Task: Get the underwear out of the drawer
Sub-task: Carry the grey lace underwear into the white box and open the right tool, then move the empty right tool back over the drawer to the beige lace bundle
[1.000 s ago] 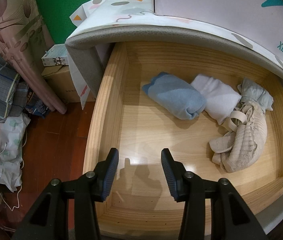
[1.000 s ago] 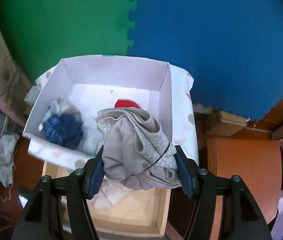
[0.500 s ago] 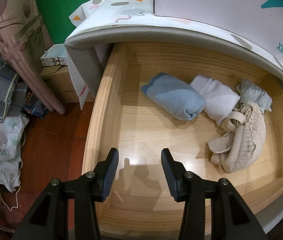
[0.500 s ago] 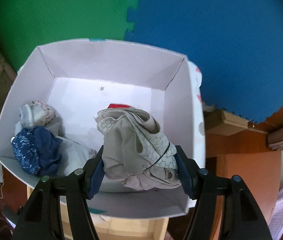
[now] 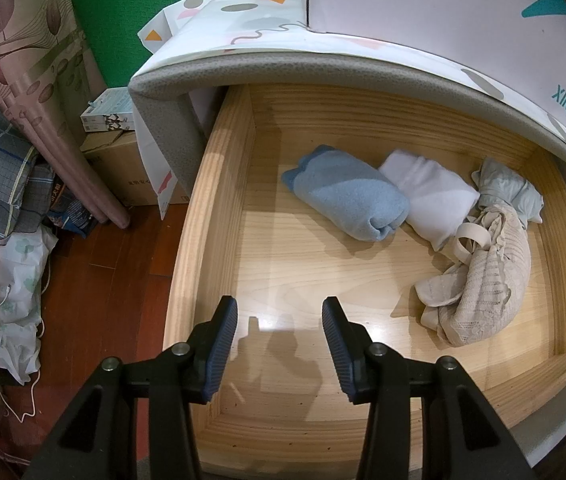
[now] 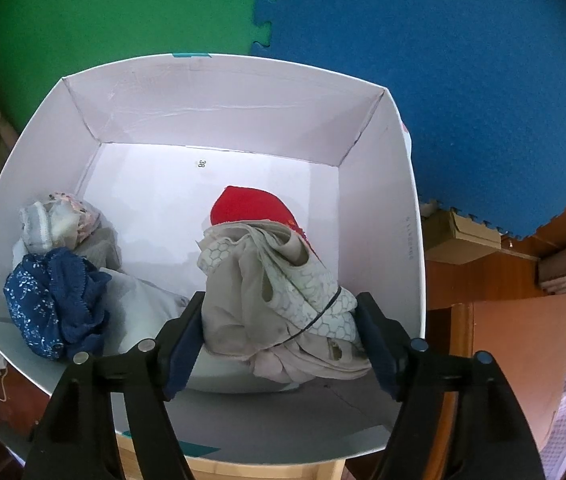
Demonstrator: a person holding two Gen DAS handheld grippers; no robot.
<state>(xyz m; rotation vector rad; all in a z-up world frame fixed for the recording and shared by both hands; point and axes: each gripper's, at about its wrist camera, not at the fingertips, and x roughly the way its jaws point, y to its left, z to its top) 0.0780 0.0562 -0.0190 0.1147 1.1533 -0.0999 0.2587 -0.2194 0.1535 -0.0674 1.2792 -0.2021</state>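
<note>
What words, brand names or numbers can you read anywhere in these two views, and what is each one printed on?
"XINCCI": teal letters on the outer side of the white box, at its lower right corner, left wrist view.
"38": small black number on the white box's inside floor, near the back wall, right wrist view.
Too small or blurred to read: print on the cardboard carton, the small boxes on it, and the white box's right inner wall.

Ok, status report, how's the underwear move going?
Left gripper open, empty, over drawer. Right gripper opening, beige underwear between the jaws, over white box. Four bundles left in drawer. Nothing blocking.
</note>
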